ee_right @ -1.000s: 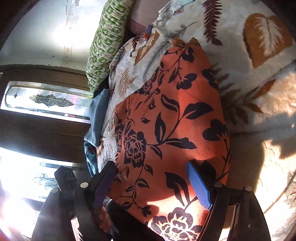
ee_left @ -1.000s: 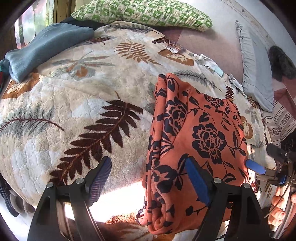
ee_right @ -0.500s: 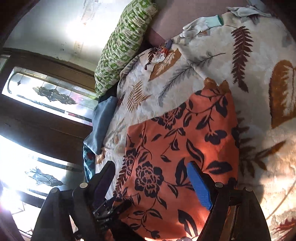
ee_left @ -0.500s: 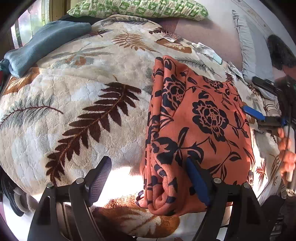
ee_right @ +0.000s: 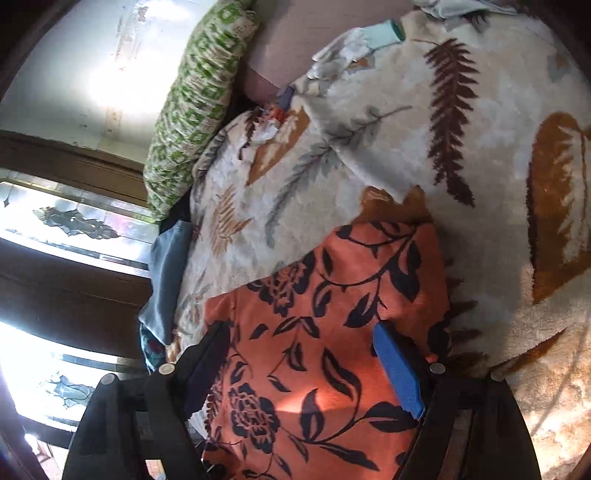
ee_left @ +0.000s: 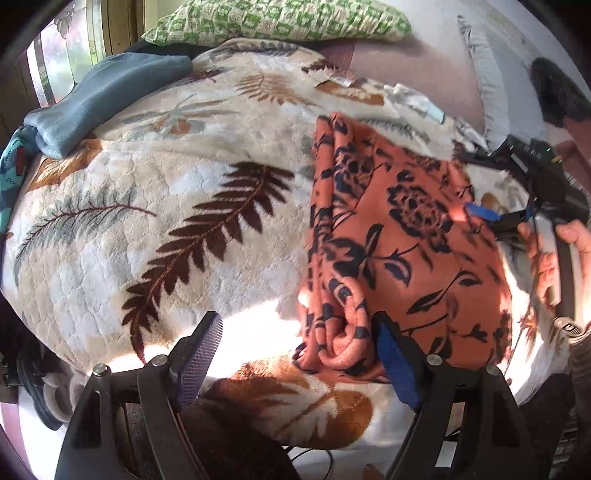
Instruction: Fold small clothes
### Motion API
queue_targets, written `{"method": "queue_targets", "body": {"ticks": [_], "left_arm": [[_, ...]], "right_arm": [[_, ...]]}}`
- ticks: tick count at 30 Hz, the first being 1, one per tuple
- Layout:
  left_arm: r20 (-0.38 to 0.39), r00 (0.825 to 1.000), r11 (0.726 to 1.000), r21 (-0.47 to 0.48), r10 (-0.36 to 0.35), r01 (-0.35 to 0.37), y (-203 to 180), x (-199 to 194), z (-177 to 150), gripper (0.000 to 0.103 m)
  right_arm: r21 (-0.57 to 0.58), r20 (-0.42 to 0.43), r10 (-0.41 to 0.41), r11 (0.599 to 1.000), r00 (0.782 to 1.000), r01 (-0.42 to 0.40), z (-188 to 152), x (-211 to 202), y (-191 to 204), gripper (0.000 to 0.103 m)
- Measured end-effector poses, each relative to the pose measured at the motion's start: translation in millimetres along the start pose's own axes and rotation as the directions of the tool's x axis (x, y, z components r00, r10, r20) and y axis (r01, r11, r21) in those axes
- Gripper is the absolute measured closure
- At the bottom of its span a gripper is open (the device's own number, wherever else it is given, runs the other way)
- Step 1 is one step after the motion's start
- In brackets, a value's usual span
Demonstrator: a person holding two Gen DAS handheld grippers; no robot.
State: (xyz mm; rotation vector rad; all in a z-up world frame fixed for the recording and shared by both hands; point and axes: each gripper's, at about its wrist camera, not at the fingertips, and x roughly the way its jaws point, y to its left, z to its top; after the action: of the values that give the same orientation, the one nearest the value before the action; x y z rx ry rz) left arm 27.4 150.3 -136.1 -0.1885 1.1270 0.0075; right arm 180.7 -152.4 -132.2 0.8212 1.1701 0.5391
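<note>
Both my left tongs [ee_left: 295, 354] and right tongs [ee_right: 299, 362] stand open, empty. Orange floral garment [ee_left: 399, 236] lies part-folded beneath them on the bed; I should pinch matching corners squarely.

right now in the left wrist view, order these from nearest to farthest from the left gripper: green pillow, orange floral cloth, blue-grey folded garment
1. orange floral cloth: just ahead of the left gripper, its rolled near edge by the right-hand finger.
2. blue-grey folded garment: far left, on the leaf-print blanket near the window.
3. green pillow: at the very top, beyond the blanket.
</note>
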Motion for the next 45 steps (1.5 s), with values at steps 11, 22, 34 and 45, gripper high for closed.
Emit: {"method": "queue_targets", "body": {"ticks": [11, 22, 34, 45], "left_arm": [[-0.067, 0.998, 0.999, -0.046, -0.018, 0.015, 8, 17, 0, 0.017], [-0.036, 0.999, 0.998, -0.066, -0.025, 0.022, 13, -1, -3, 0.017], [-0.029, 1.0, 0.997, -0.073, 0.008, -0.01, 10, -14, -2, 0.016], [-0.043, 0.997, 0.994, -0.094, 0.057, -0.061, 17, -16, -9, 0.016]], "right_arm": [[0.066, 0.02, 0.01, 0.998, 1.0, -0.012, 29, 12, -8, 0.02], [0.031, -0.007, -0.028, 0.999, 1.0, 0.028, 41, 22, -13, 0.02], [-0.061, -0.006, 0.183, 0.981, 0.983, -0.183, -22, -44, 25, 0.02], [-0.079, -0.077, 0.114, 0.99, 0.99, -0.12, -67, -27, 14, 0.02]]}}
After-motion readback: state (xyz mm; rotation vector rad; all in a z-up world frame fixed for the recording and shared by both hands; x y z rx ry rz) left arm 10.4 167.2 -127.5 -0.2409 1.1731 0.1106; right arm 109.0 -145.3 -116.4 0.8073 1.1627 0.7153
